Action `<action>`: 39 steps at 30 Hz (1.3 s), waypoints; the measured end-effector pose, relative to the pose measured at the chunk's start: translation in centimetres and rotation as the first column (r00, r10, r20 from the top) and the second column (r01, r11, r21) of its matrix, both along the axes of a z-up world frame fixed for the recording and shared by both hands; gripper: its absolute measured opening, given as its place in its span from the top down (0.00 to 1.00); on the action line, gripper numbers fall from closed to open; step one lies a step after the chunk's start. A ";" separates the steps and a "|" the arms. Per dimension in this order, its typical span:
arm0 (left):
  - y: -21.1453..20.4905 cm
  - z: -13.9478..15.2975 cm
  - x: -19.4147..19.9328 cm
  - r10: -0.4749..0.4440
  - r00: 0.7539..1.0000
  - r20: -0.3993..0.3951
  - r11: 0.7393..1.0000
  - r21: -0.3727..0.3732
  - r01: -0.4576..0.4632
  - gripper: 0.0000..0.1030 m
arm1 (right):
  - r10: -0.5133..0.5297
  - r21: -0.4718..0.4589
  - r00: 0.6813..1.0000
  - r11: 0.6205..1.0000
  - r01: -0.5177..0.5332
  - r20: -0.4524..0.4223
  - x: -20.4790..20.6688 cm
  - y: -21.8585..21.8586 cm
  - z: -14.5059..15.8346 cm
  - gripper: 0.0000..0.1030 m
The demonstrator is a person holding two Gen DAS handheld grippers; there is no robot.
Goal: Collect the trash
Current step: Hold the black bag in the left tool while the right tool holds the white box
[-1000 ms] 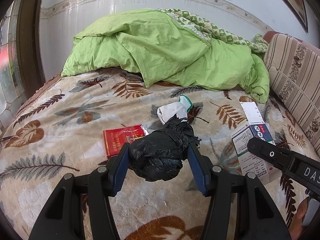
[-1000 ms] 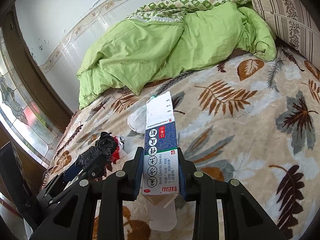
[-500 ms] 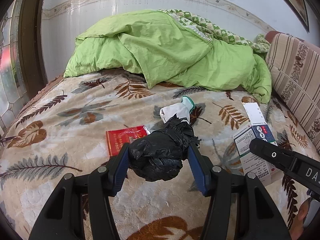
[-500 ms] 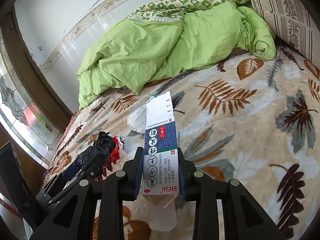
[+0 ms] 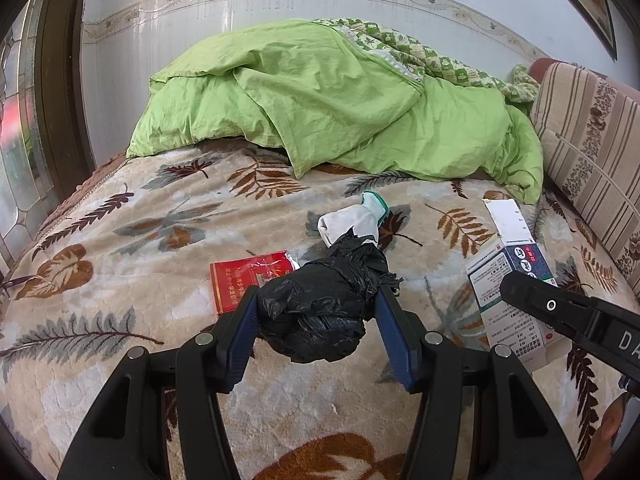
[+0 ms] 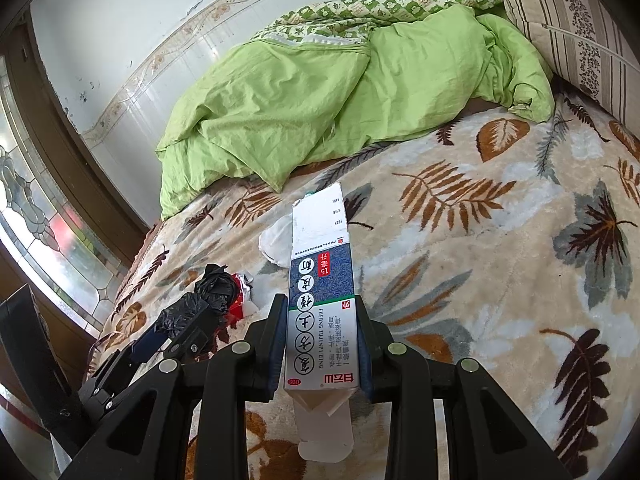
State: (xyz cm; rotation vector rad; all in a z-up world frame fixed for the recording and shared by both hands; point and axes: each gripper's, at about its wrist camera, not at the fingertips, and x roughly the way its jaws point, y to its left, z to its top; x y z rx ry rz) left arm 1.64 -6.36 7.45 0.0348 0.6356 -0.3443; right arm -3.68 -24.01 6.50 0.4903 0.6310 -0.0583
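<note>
Change: nothing has moved since a second ago; both of my grippers hang where they were over the bed, each with the same load.
Meaning: two pieces of trash are already lifted, and I judge this a pause before carrying them off or bagging them.
Left gripper: about half open, blue pads pressed on the sides of the bag, a crumpled black plastic one, bunched into a ball and held clear of the blanket.
Right gripper: closed narrow on the box, a long blue-and-white carton gripped across its near half, far end pointing away from me.
Bag contents: I cannot tell; it is wadded shut and no mouth shows.
Box contents: the far flap stands open and the near flap hangs loose below my jaws; it looks empty, but I cannot see inside.
Trash left: a red packet lies flat on the blanket just left of and beyond the bag; a white glove with a green cuff lies just beyond it, farther off.
Bin: none in view.
Far side: green quilt heaped against the wall, striped pillow at far right.
Next, as I judge: the bag needs opening before the box can go in.
</note>
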 end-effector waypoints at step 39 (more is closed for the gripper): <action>2.1 0.8 -0.1 0.094 0.995 0.021 0.996 0.002 -0.094 0.45 | 0.022 0.000 1.000 1.000 -0.022 0.009 -0.5 1.1 0.3 0.69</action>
